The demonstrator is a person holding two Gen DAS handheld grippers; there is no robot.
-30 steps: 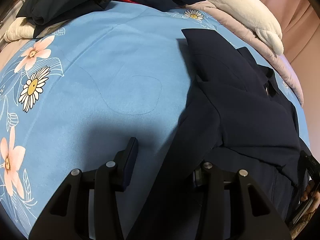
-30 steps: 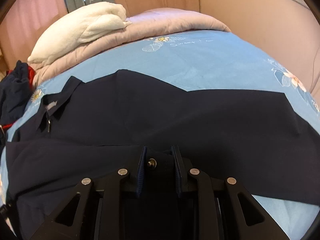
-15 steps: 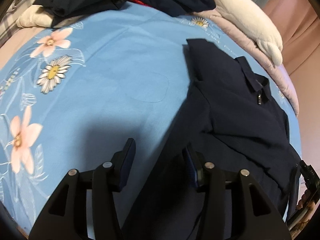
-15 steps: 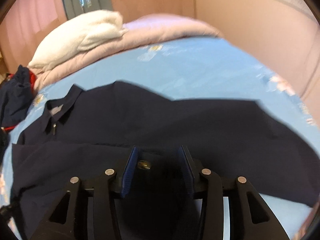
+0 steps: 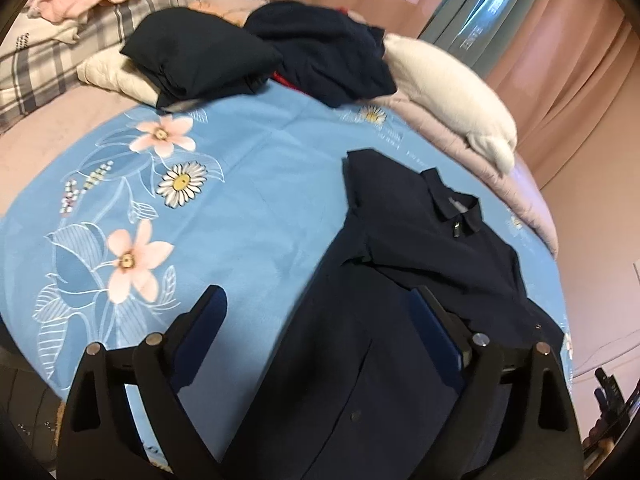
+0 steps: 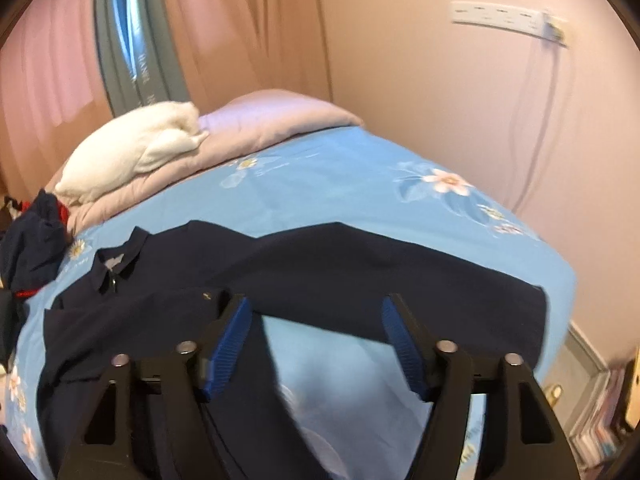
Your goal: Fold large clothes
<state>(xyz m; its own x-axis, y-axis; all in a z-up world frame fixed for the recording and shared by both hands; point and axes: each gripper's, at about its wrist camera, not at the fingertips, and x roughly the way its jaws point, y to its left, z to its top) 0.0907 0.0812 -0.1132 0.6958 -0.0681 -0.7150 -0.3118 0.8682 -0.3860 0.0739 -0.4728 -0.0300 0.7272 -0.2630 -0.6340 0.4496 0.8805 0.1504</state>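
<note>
A dark navy collared jacket point(image 5: 404, 280) lies flat on the blue floral bedsheet point(image 5: 248, 208), collar towards the pillows, with one side folded over its front. In the right wrist view the jacket point(image 6: 320, 264) stretches across the bed with a sleeve reaching right. My left gripper point(image 5: 320, 320) is open and empty, raised above the jacket's lower part. My right gripper point(image 6: 316, 332) is open and empty, above the jacket's near edge.
A white pillow point(image 5: 452, 92) and a mauve quilt point(image 6: 272, 124) lie at the head of the bed. Folded dark clothes point(image 5: 200, 56) and a loose dark pile point(image 5: 324, 56) sit at the far edge. A pink wall point(image 6: 480, 120) borders the bed's right side.
Both grippers opened wide and let go of the jacket, then lifted and pulled back. The jacket now lies folded on the sheet.
</note>
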